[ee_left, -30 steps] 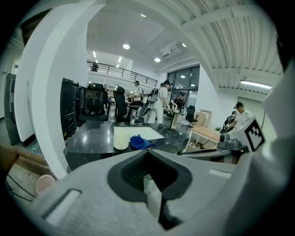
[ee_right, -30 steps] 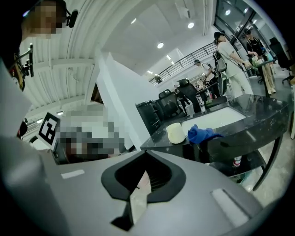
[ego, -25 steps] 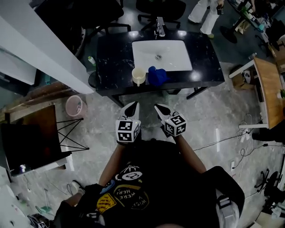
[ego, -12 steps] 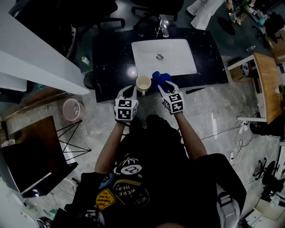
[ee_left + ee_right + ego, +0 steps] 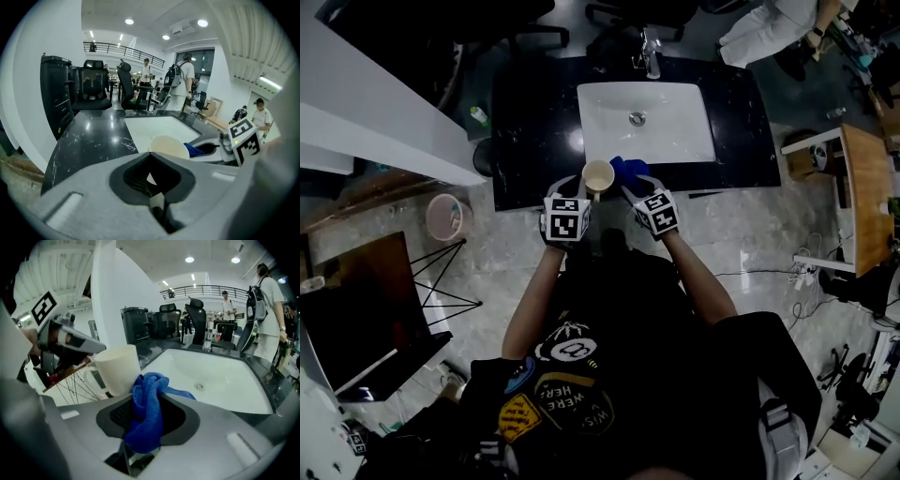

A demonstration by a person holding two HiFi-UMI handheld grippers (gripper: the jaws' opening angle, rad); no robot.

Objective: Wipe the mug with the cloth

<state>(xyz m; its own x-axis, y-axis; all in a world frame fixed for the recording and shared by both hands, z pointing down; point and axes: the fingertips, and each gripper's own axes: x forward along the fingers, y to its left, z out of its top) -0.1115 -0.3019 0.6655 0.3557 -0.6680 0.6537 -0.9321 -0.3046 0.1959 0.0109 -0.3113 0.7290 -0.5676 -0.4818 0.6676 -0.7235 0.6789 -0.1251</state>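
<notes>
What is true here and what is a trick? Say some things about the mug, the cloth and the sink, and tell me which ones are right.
1. The mug stands upright on the black counter. True.
2. The cloth is red. False: it is blue.
3. The mug sits inside the sink. False: it stands on the counter's front edge, outside the white sink.
4. The cloth is between the jaws of the right gripper. True: those jaws have just been opening, and the cloth lies in the gap.
</notes>
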